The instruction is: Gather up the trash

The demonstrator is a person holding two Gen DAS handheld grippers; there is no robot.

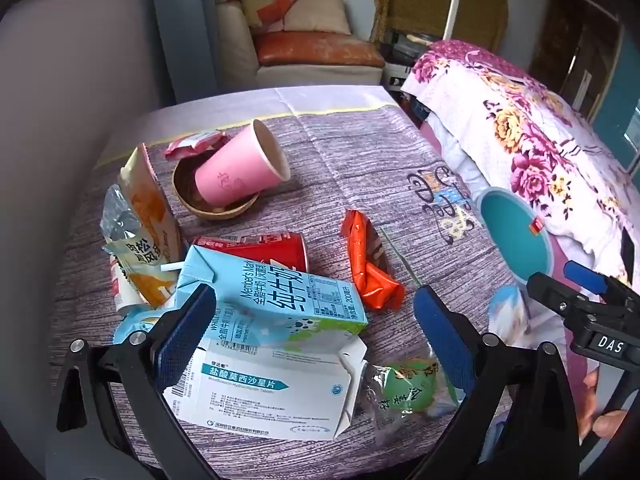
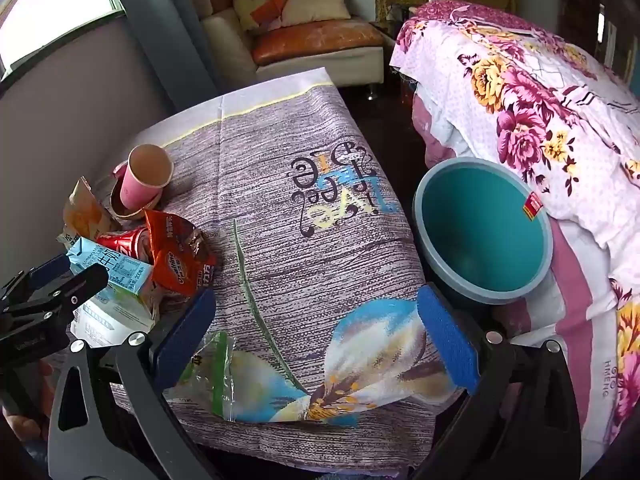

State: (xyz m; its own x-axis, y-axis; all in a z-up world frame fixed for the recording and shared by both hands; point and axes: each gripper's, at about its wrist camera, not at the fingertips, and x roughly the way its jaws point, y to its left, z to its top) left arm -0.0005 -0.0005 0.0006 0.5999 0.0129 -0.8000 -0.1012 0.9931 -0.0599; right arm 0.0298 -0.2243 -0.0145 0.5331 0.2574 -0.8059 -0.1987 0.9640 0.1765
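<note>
While both jaws are standing wide and empty, the left hand-held gripper (image 1: 316, 332) is hovering over the heap of trash and the right hand-held gripper (image 2: 316, 336) is hanging over a barer stretch of the surface (image 2: 304, 264), with only a clear green-edged bag (image 2: 212, 372) lying just beside its left pad. The bin (image 2: 486, 232) is sitting off the surface's right edge, against the bed (image 2: 540, 92), close ahead of the right hand-held gripper and well apart from the left one.

The heap is lying on the left side of the surface: a milk carton (image 1: 280, 296) is resting on a white pill box (image 1: 264, 396), with a red cup (image 1: 276, 246), an orange wrapper (image 1: 368, 264), a snack bag (image 1: 144, 216) and a pink cup (image 1: 240, 172) tipped in a bowl (image 1: 212, 204) farther off. A green packet (image 1: 408, 388) is lying near the left hand-held gripper's right pad.

The carton is sitting directly between and just ahead of the left pads, its long axis running crosswise, roughly in line with the gap between them. Closing on it that way would probably mean squeezing end to end, so a turn of the wrist to take it across its narrow faces is looking wiser. The left hand is plainly the nearer one for the carton; the right is better placed for the bag and the bin
</note>
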